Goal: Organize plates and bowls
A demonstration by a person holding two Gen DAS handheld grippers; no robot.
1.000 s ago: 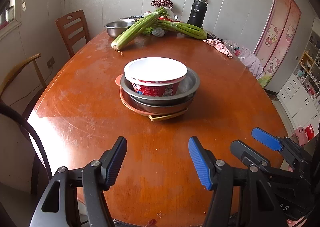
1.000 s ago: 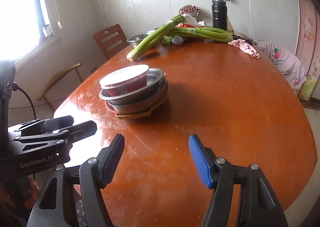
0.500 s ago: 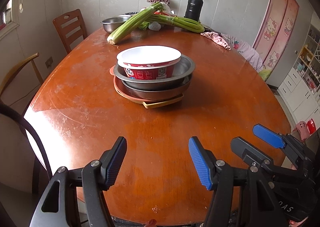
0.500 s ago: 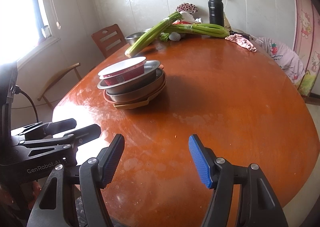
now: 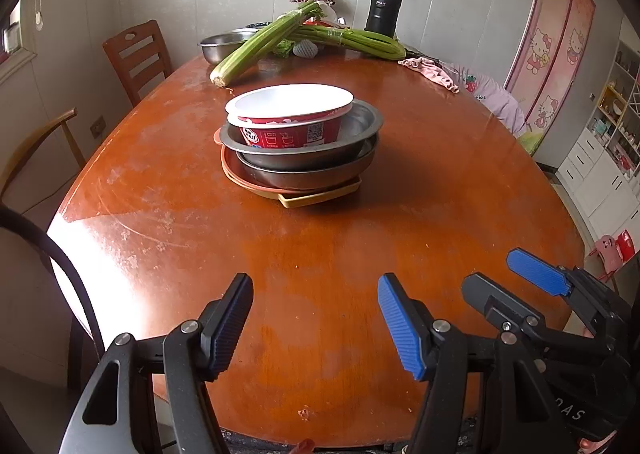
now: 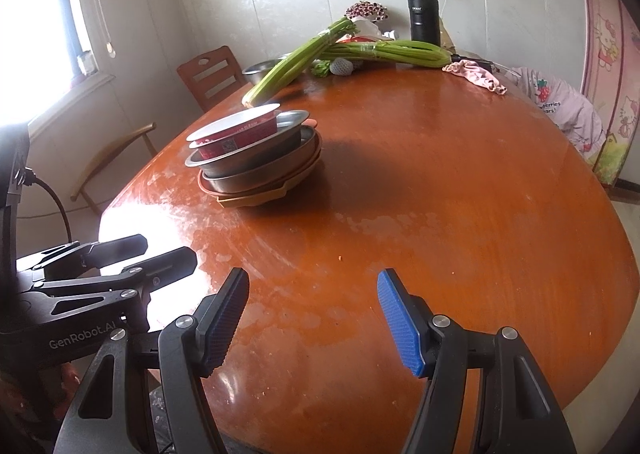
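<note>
On the table point(image 5: 440, 190) one paper bowl point(image 5: 290, 114) tops two steel bowls point(image 5: 304, 158); both tools point(image 5: 316, 324) gape empty

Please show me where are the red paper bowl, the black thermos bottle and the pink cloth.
red paper bowl point(image 5: 290, 134): left wrist view, on its printed red side wall.
black thermos bottle point(image 5: 383, 12): left wrist view, on its dark body.
pink cloth point(image 6: 478, 75): right wrist view, on its crumpled middle.

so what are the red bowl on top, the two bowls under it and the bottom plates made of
Red bowl: looks like disposable paper or thin plastic, with a printed label and matte white inside. Two bowls under it: likely stainless steel, grey and shiny with reflections. Bottom plates: probably plastic, opaque orange and tan with a dull sheen.
</note>
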